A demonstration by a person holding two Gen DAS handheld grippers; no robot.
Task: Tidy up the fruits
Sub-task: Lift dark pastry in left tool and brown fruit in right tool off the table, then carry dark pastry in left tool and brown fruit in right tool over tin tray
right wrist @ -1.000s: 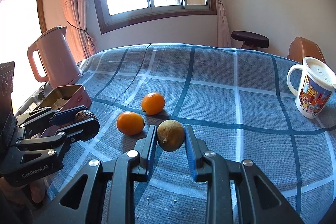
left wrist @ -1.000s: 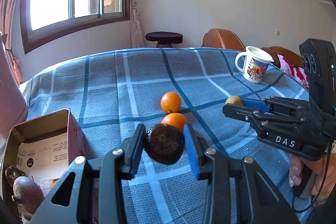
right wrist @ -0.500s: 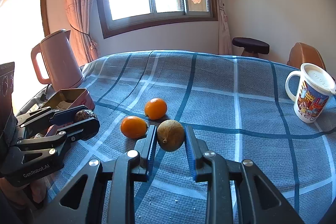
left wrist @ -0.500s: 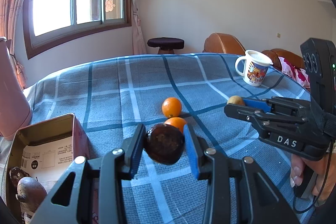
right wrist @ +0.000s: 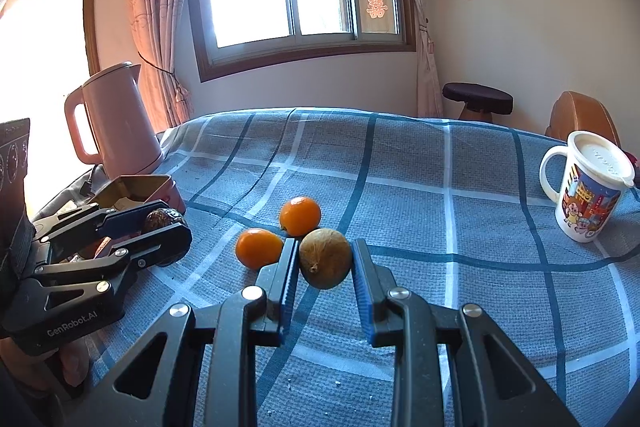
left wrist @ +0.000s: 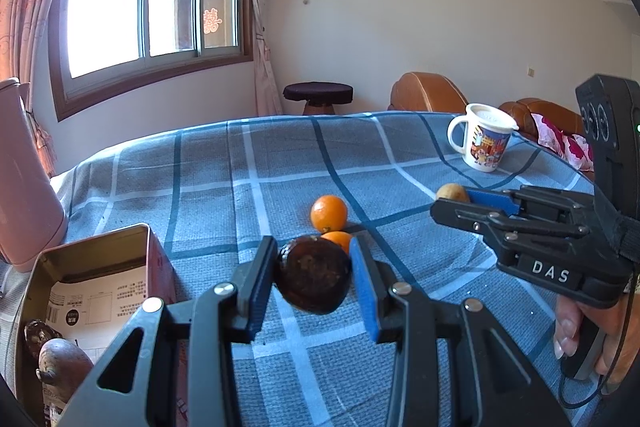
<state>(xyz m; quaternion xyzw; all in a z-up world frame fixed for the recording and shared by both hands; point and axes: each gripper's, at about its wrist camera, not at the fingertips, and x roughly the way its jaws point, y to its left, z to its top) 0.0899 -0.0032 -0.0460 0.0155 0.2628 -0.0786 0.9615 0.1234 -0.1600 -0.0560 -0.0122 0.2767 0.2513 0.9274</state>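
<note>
My left gripper is shut on a dark brown wrinkled fruit, held above the blue checked cloth; from the right wrist it appears at the left with the same fruit. My right gripper is shut on a tan, egg-shaped fruit, also seen at the right of the left wrist view with the fruit at its tips. Two oranges lie on the cloth: one farther, one nearer, half hidden behind the dark fruit.
An open tin box at the left holds printed paper and a brownish fruit. A pink kettle stands behind it. A lidded cartoon mug sits at the right. A stool and brown chairs stand beyond the table.
Both views have tilted slightly upward, so table and fruits sit lower in frame. Both grippers keep their fruits; the oranges have not moved.
</note>
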